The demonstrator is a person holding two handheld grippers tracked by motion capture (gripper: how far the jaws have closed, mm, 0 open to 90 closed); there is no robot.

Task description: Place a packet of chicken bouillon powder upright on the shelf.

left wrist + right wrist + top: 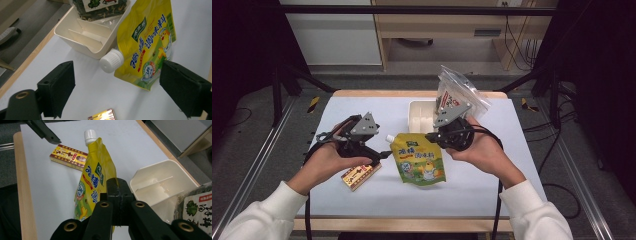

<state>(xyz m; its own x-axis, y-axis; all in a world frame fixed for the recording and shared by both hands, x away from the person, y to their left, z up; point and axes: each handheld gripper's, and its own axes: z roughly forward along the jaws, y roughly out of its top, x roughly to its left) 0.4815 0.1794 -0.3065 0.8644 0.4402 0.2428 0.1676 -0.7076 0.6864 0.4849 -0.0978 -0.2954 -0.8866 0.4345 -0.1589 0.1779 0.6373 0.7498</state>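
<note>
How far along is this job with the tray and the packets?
Done: the bag of dried greens already sits in the white tray. In hand: shut right tongs meet the yellow pouch; left tongs hang open. Left, probably: pouch and small box lie on the table.

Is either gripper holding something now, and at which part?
The left gripper is open and holds nothing. The right gripper has its jaws shut over the side edge of the pouch; whether they pinch it cannot be told.
</note>
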